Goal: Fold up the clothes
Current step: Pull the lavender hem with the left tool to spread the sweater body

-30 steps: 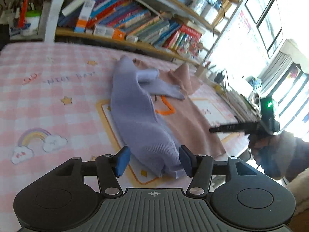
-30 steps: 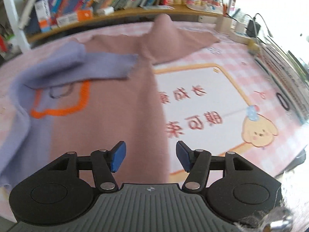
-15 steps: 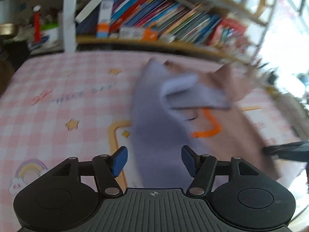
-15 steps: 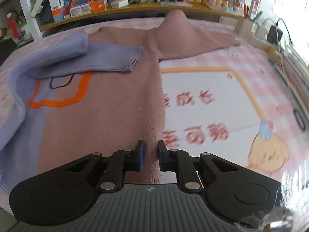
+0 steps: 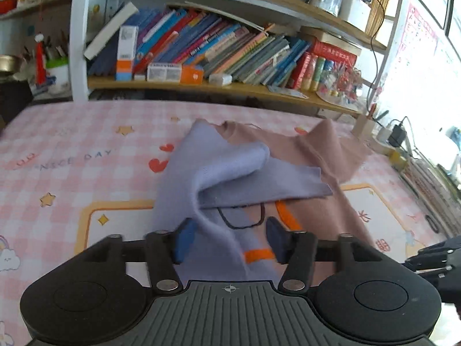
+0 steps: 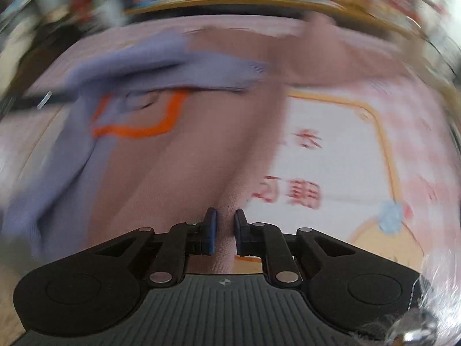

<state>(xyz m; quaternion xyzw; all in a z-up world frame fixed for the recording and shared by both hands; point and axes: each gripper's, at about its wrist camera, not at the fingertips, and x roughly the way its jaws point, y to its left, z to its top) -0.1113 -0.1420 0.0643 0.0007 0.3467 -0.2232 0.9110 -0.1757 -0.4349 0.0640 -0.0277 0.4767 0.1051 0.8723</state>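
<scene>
A knitted sweater, lilac on one half (image 5: 207, 170) and dusty pink on the other (image 5: 325, 155), lies on the pink checked mat (image 5: 66, 155), with a lilac sleeve folded across its orange-outlined front. My left gripper (image 5: 229, 240) is open, its fingers on either side of the lilac lower part. My right gripper (image 6: 224, 230) is shut on the pink hem (image 6: 201, 158), which rises into a ridge between the pads. The right wrist view is motion-blurred. The right gripper's black frame (image 5: 435, 259) shows at the left wrist view's right edge.
A wooden shelf full of books (image 5: 219, 54) runs along the back of the mat. Chargers, cables and a keyboard (image 5: 429, 184) sit at the right edge. A cup with pens (image 5: 57, 69) stands at the back left.
My right gripper closed on the pink hem and is lifting it. My left gripper swung over the sweater's lilac lower part, staying open.
</scene>
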